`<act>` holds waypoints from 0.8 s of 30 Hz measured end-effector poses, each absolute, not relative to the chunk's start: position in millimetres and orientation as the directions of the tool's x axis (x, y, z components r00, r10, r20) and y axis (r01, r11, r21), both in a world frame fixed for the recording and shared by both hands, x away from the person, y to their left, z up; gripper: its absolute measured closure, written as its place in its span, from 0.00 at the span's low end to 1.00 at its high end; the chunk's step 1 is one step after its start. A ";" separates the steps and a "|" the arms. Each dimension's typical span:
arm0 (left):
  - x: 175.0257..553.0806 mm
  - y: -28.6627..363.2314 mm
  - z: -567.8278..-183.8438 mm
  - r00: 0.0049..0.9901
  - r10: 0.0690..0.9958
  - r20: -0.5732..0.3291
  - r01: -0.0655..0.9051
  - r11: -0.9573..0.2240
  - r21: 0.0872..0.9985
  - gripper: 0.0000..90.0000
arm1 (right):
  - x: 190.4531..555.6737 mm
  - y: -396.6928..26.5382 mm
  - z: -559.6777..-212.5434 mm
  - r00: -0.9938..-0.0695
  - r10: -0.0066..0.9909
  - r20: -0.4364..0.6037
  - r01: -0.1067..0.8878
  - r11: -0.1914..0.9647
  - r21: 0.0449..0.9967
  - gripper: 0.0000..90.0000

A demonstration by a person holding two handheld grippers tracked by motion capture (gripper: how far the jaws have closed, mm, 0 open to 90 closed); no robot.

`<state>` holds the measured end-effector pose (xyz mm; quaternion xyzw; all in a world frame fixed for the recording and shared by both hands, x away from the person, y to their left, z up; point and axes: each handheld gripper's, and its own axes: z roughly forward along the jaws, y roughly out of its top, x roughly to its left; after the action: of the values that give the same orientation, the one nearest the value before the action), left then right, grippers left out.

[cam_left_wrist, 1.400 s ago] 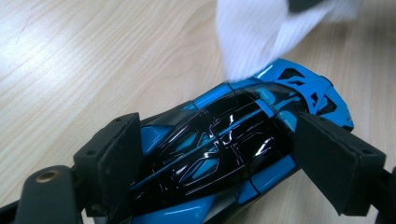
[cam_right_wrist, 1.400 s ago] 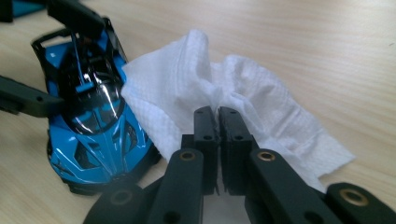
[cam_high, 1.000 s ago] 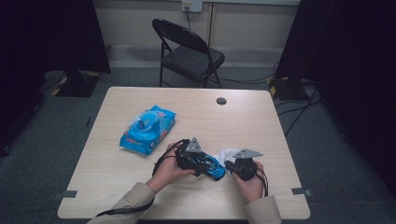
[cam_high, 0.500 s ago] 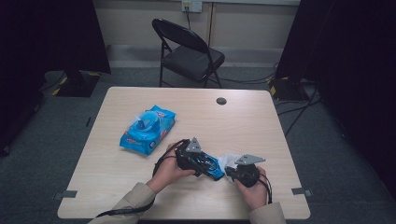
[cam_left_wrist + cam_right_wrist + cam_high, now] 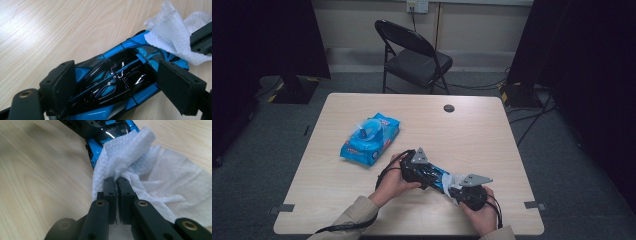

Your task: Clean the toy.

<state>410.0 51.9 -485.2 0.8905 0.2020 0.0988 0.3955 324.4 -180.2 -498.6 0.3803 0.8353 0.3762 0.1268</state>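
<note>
Pale wood table (image 5: 472, 135): light grain, rounded corners, dark carpet around it; small dark round disc (image 5: 449, 108) near the far edge.
Wipe pack (image 5: 370, 138): blue, glossy, lying left of centre on the table, well apart from both hands; flap on top, detail too small to read.
Left hand (image 5: 393, 183): coming in from the bottom edge, beige sleeve, wrapped round the left gripper's body.
Left gripper (image 5: 117, 87): jaws spread wide, one black pad at each flank of the toy car, clamping it across its width; grey three-cornered plate on top in the high view.
Toy car (image 5: 117, 75): blue body with glossy black roof and panels, lying on the table near the front edge, between the two hands; near end between the left gripper's pads, far end under the wipe.
White wipe (image 5: 140, 165): crumpled, dimpled cloth, draped over the car's end and spilling onto the wood beside it; touching the blue bodywork.
Right gripper (image 5: 117, 185): jaws pressed together, pinching a fold of the white wipe at their tips; pointing toward the car's end, just beside it.
Right hand (image 5: 481, 216): at the bottom edge, right of the left hand, holding the right gripper with its cable looping round.
Folding chair (image 5: 414, 55): black, standing beyond the table's far edge, on the carpet.
</note>
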 end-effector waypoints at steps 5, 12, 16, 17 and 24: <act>408.7 49.4 -486.0 0.901 0.434 0.022 0.272 -0.601 0.751 0.18 | 322.6 -176.5 -499.1 -0.685 0.723 0.090 0.541 0.422 0.727 0.96; 409.2 49.3 -485.1 0.902 0.431 0.026 0.270 -0.609 0.745 0.18 | 321.4 -173.3 -499.0 -0.688 0.720 0.088 0.538 0.425 0.728 0.96; 409.1 49.6 -485.4 0.901 0.433 0.023 0.272 -0.606 0.747 0.18 | 319.8 -168.2 -498.7 -0.701 0.708 0.087 0.531 0.436 0.727 0.96; 408.8 49.6 -485.8 0.900 0.436 0.019 0.275 -0.600 0.751 0.18 | 319.4 -166.8 -498.7 -0.703 0.706 0.086 0.529 0.438 0.727 0.96; 408.2 49.7 -486.0 0.899 0.438 0.022 0.274 -0.600 0.751 0.18 | 315.8 -152.3 -499.4 -0.734 0.673 0.087 0.506 0.458 0.731 0.96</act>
<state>408.2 49.7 -486.0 0.8887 0.2004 0.1025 0.3995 315.8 -152.3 -499.4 0.3482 0.8469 0.3871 0.1080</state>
